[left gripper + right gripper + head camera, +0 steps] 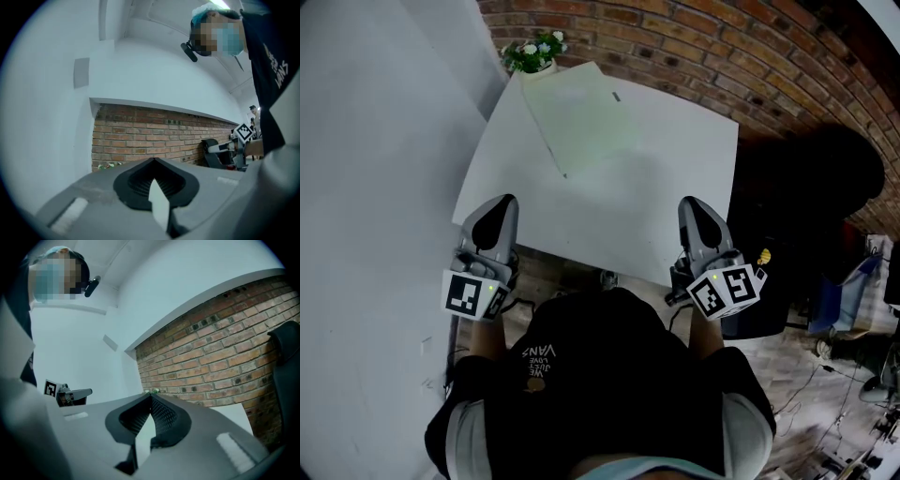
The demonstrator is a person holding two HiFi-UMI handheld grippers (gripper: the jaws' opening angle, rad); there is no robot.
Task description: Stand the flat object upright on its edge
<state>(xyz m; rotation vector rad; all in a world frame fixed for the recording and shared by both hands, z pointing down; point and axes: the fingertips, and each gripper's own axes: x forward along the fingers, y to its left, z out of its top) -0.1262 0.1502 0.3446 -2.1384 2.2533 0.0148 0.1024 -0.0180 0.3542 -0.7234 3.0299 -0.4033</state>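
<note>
A flat pale-green board (577, 111) lies on the white table (656, 202), toward its far left corner. My left gripper (500, 208) sits over the table's near left edge, jaws shut with nothing in them. My right gripper (692, 208) hovers over the near right edge, also shut and empty. Both point level toward the brick wall and are well short of the board. In the left gripper view the shut jaw tips (153, 161) meet in front of the brick wall; in the right gripper view the tips (150, 396) meet the same way.
A small pot of white flowers (534, 52) stands at the table's far corner beside the board. A brick wall (675, 47) runs behind the table. A white wall (366, 187) is on the left. A dark chair (806, 187) and floor clutter lie to the right.
</note>
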